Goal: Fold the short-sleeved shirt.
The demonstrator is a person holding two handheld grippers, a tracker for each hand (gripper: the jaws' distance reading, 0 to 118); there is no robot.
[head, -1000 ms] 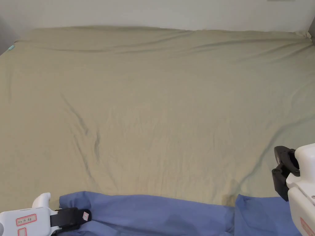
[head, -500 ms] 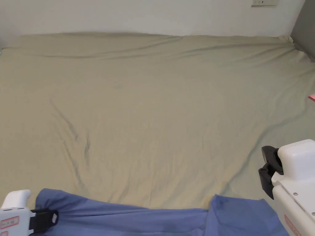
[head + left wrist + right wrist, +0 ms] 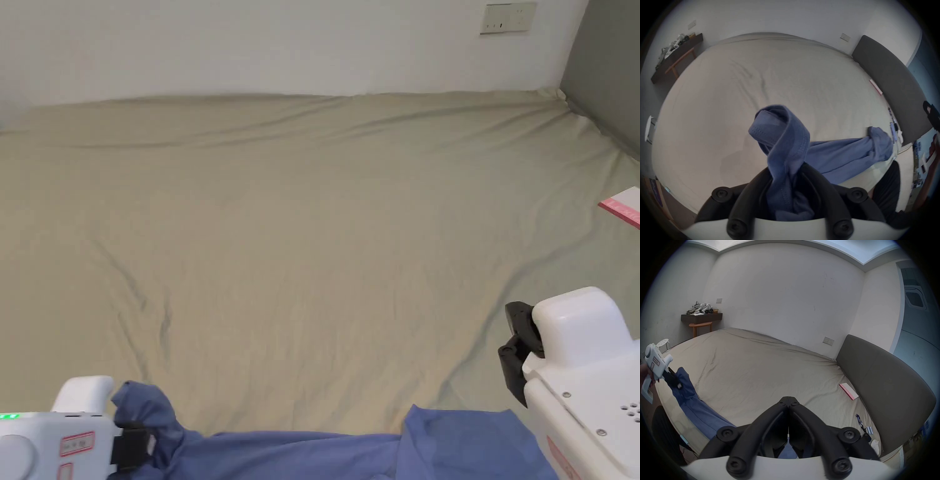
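The blue short-sleeved shirt [image 3: 300, 453] lies stretched sideways along the near edge of the bed [image 3: 312, 250]. My left gripper [image 3: 134, 447] is shut on the shirt's left end. In the left gripper view [image 3: 786, 175] a bunched, stitched hem curls up out of the jaws, and the shirt [image 3: 834, 155] runs off to the right. My right gripper [image 3: 512, 350] hovers above the shirt's right end. In the right gripper view [image 3: 788, 398] its jaw tips meet with nothing between them. That view also shows the left gripper [image 3: 676, 382] and the shirt [image 3: 701, 408].
A pink and white card [image 3: 622, 206] lies on the bed near the grey headboard [image 3: 606, 75]. Small items [image 3: 865, 430] sit by the headboard's near end. A wall shelf with clutter [image 3: 701, 318] and a white stool [image 3: 662, 342] stand beyond the bed's far left corner.
The head camera has tilted up. The shirt's left end now bunches up over the left gripper's jaws, and the shirt has slid a little towards the near edge. The right gripper stays shut.
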